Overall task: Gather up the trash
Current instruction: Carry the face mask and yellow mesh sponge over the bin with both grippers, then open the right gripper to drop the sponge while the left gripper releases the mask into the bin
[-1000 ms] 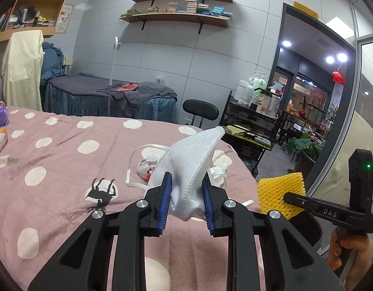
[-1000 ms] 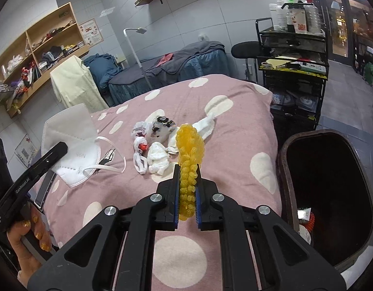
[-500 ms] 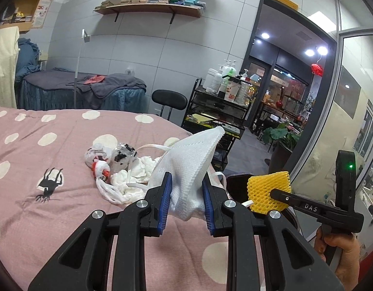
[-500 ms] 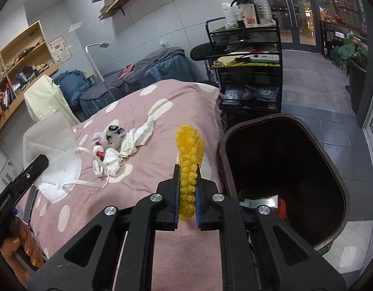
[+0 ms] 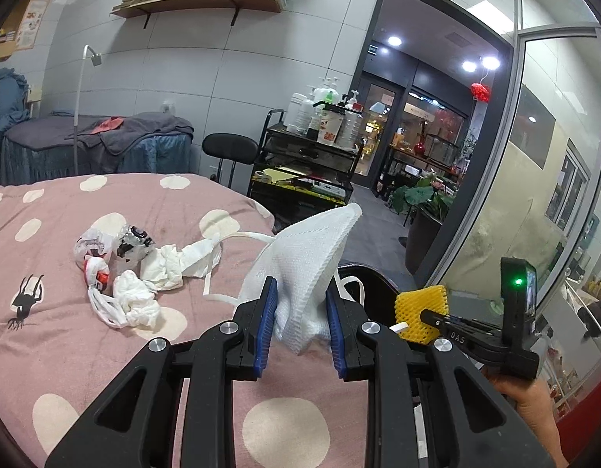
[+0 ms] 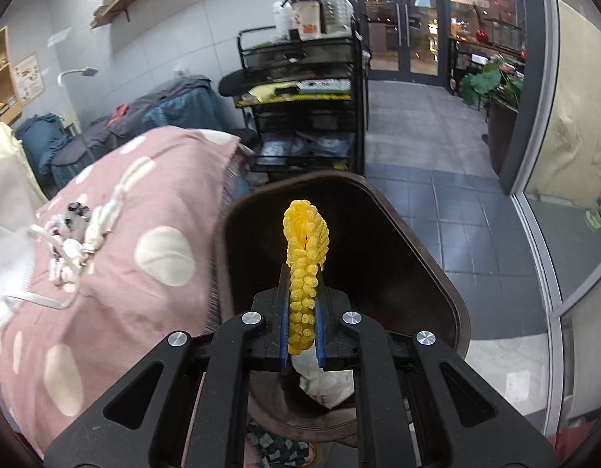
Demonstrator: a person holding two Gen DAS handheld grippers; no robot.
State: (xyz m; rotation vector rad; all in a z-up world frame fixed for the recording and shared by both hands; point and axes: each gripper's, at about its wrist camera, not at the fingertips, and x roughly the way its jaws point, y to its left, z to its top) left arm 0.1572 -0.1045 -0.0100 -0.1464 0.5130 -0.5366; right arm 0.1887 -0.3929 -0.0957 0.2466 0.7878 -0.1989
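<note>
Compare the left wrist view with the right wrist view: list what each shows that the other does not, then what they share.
Only the left wrist view shows the left gripper shut on the white face mask, a black spider print on the bedspread, and the person's right hand.

Only the right wrist view shows the open inside of the dark trash bin, with white trash at its bottom, directly beneath the right gripper.

Both show the yellow foam net, the mask, the crumpled tissues, the pink polka-dot bedspread and the black cart.
</note>
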